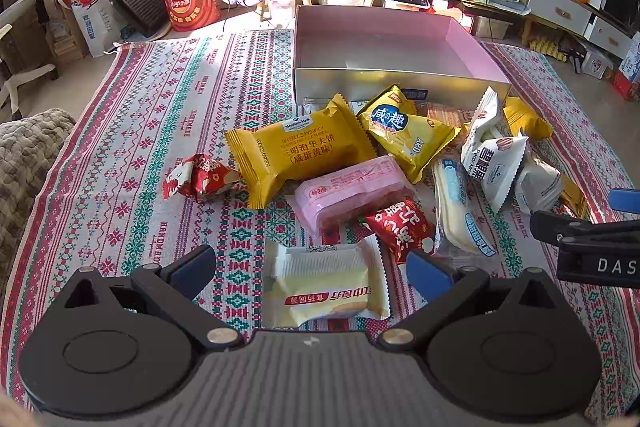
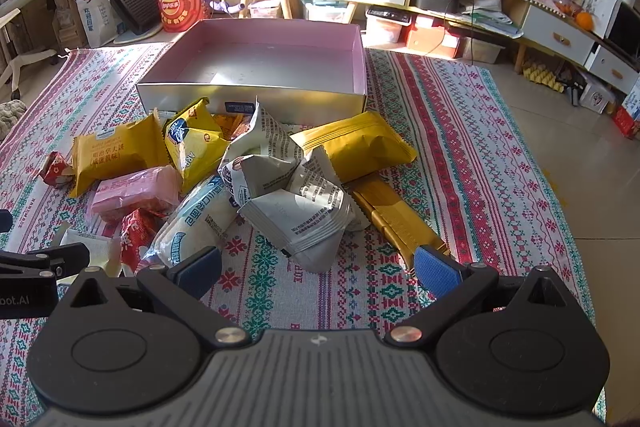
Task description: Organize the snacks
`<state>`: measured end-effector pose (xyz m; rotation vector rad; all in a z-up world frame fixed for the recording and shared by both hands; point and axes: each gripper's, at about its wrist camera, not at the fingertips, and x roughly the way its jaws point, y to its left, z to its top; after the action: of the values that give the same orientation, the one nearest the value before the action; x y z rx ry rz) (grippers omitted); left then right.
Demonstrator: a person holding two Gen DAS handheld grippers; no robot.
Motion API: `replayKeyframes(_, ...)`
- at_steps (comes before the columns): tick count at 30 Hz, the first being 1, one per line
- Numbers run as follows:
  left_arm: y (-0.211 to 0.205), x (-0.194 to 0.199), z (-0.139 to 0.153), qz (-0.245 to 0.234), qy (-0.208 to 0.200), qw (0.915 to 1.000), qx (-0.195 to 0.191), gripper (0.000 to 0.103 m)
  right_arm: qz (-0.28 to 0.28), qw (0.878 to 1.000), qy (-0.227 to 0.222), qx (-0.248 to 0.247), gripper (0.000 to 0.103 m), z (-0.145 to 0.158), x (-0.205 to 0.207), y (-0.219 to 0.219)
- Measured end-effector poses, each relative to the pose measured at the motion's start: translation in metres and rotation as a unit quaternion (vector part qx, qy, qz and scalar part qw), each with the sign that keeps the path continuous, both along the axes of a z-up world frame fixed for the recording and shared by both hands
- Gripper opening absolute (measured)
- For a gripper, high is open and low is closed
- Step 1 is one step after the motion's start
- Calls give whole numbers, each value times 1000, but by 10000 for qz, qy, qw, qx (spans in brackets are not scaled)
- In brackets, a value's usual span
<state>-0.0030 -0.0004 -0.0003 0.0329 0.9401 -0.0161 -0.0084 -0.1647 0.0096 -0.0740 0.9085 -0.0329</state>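
Pink inside, silvery outside: the open box (image 1: 400, 77) sits on the patterned woven cloth (image 1: 132, 155) at about 12 o'clock in both wrist views, nothing in it as far as I can see. All the snacks are heaped on the cloth just in front of its near wall.

The left gripper (image 1: 310, 269) has its fingers spread wide, holding nothing, with a pale yellow cake packet (image 1: 328, 287) lying flat between them. Just past it, around 1 o'clock, is a red snack packet (image 1: 400, 225), then a pink wafer pack (image 1: 352, 187) and a big yellow waffle sandwich pack (image 1: 300, 147). A small red packet (image 1: 198, 179) lies off on its own at 10 o'clock.

The right gripper (image 2: 320, 269) is spread wide too and empty, low over bare cloth. A grey-white pecan packet (image 2: 304, 219) sits right ahead at 12, and a gold bar (image 2: 396, 219) lies at 1 o'clock near the right fingertip (image 2: 436, 271).
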Motion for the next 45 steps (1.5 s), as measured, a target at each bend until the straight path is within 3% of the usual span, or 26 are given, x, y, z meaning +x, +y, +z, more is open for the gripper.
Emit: replayKeyframes(45, -1, 1, -2, -43, -127, 9999, 52, 103, -74, 10000, -15, -38, 103, 4, 1, -4)
